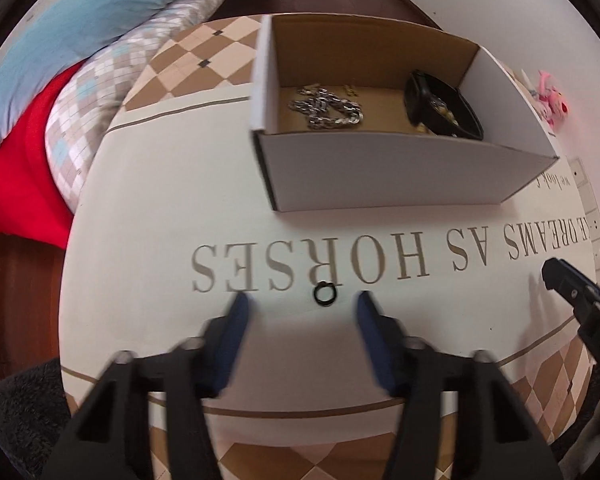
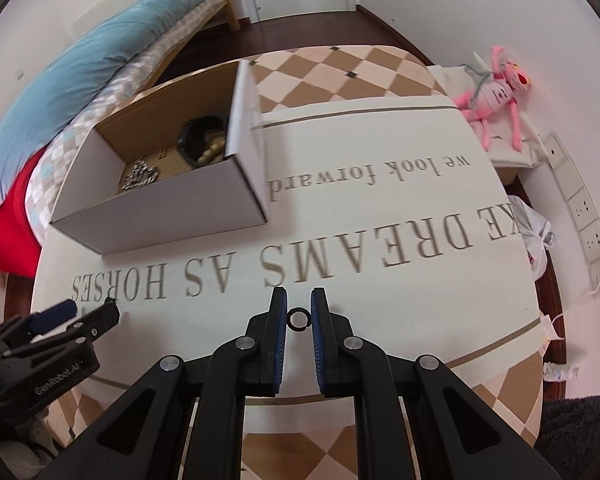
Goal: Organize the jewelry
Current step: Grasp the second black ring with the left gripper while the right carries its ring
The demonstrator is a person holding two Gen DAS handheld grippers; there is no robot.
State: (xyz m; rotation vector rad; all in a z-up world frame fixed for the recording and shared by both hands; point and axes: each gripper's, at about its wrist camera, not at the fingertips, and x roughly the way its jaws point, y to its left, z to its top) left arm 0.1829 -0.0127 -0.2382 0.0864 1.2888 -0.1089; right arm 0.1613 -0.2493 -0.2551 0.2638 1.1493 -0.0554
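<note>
A small black ring (image 1: 324, 293) lies on the printed tablecloth, just ahead of my open left gripper (image 1: 302, 307), between its blue pads and slightly right of centre. My right gripper (image 2: 299, 307) is shut on a second black ring (image 2: 299, 319), held between its blue pads above the cloth. An open white cardboard box (image 1: 400, 178) stands behind; inside are a silver chain (image 1: 326, 109), small gold pieces and a black bangle (image 1: 440, 106). The box (image 2: 160, 226) shows at the left of the right wrist view.
The tablecloth (image 1: 160, 240) bears large printed letters. A bed with blue, red and checked bedding (image 1: 60, 80) lies to the left. A pink plush toy (image 2: 496, 92) and wall sockets (image 2: 588, 216) are at the right. My right gripper's tip (image 1: 568, 284) shows at the right edge.
</note>
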